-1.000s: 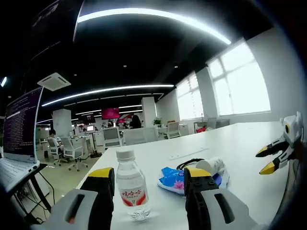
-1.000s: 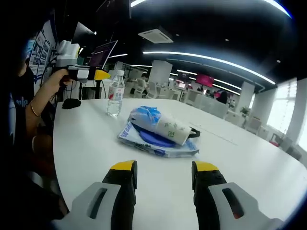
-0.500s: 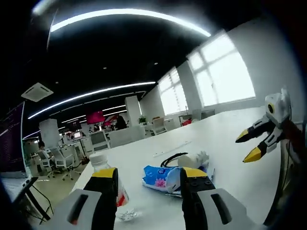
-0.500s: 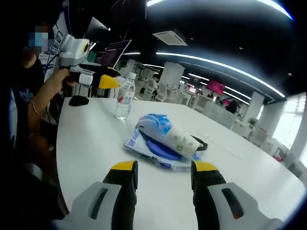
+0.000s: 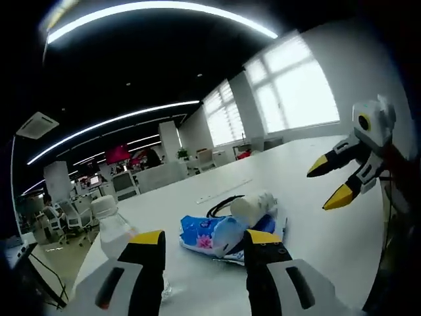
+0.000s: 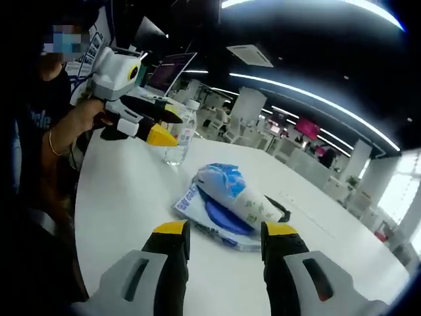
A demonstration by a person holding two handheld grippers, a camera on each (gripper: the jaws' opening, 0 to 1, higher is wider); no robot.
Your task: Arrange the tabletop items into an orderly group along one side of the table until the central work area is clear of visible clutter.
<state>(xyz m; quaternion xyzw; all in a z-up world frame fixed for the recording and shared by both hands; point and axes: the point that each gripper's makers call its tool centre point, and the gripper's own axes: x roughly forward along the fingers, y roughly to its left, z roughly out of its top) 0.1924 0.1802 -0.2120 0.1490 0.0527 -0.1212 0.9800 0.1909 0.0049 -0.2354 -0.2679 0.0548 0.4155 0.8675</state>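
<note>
Both our grippers hang above the white tabletop [image 6: 125,197] with jaws apart and nothing between them: the left gripper [image 5: 202,238] near the clear plastic water bottle with a white cap [image 5: 113,227], the right gripper [image 6: 220,229] facing the heap in the middle. That heap is a white paper cup lying on its side [image 6: 253,205] with a blue floral wipes packet [image 6: 220,178] on a flat blue plastic pouch [image 6: 197,207], a black cord [image 5: 220,203] behind it. We judge sorting has not begun; the bottle, standing apart near the edge, looks like the natural anchor for the group.
</note>
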